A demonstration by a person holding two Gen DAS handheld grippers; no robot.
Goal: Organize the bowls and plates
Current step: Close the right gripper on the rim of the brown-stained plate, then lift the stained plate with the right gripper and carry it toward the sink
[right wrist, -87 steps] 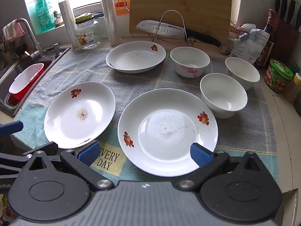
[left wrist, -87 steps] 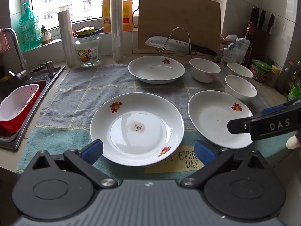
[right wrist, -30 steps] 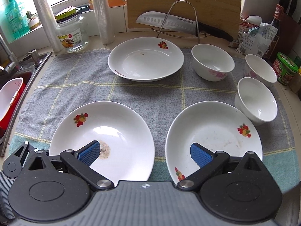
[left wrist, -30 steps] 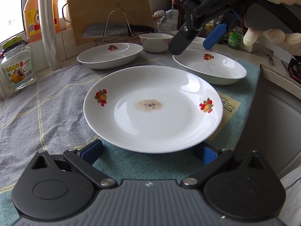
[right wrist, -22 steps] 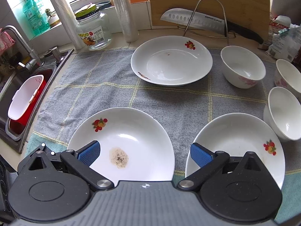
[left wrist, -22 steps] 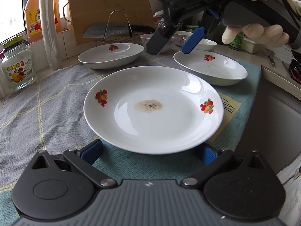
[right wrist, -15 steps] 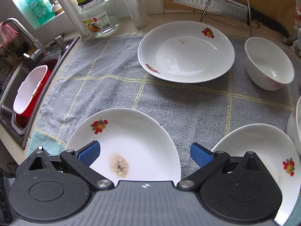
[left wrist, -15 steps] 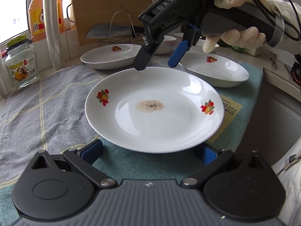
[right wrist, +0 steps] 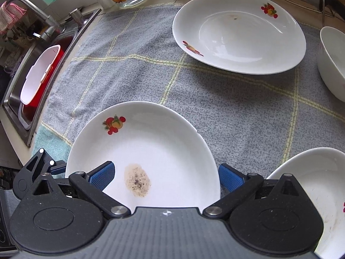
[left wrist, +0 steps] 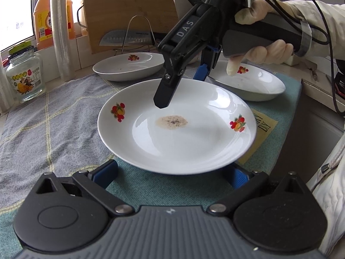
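Since a moment ago my right gripper (left wrist: 181,90), jaws apart like my left gripper's (left wrist: 172,172), has swung over the stained plate (left wrist: 176,127), and nothing seems stacked yet, with another plate (right wrist: 239,32) at 1 o'clock.

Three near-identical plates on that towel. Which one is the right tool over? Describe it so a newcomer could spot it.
On the grey checked towel beside the sink, it is the plate at the near edge, closest to the sink. The right tool hangs open over it. Unlike the other two plates, it has a brown, pepper-flecked stain at its centre.
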